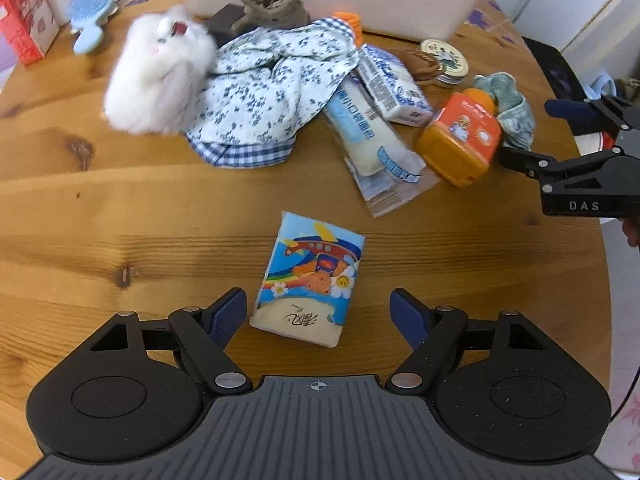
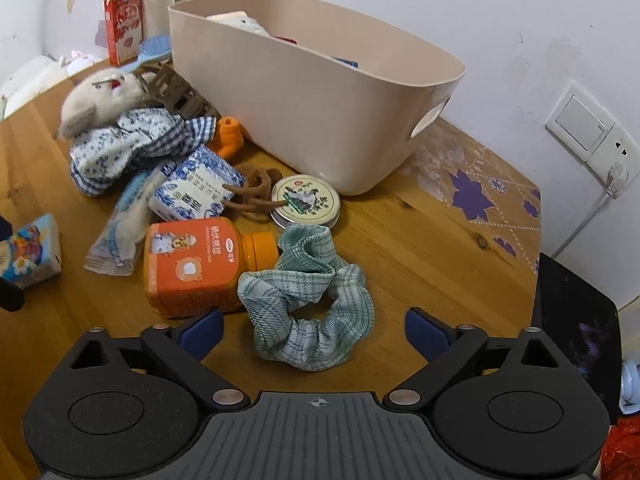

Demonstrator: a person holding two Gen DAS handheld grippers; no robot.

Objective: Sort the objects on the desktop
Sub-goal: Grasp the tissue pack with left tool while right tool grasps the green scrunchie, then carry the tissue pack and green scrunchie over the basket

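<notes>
My left gripper (image 1: 318, 312) is open, its fingers on either side of a cartoon tissue pack (image 1: 310, 276) lying on the wooden table (image 1: 120, 208). My right gripper (image 2: 314, 326) is open, with a green plaid scrunchie (image 2: 312, 304) lying between its fingers; it also shows in the left wrist view (image 1: 560, 132). An orange bottle (image 2: 196, 260) lies on its side just left of the scrunchie. A beige bin (image 2: 316, 92) stands at the back and holds some items.
A clutter pile lies mid-table: white plush toy (image 1: 160, 72), blue floral cloth (image 1: 264, 92), blue-white packets (image 1: 392, 80), round tin (image 2: 306, 200), brown hair clip (image 2: 256, 192). A blue hairbrush (image 1: 90, 8) and red carton (image 1: 24, 16) sit at the back left. A black chair (image 2: 576, 320) stands right.
</notes>
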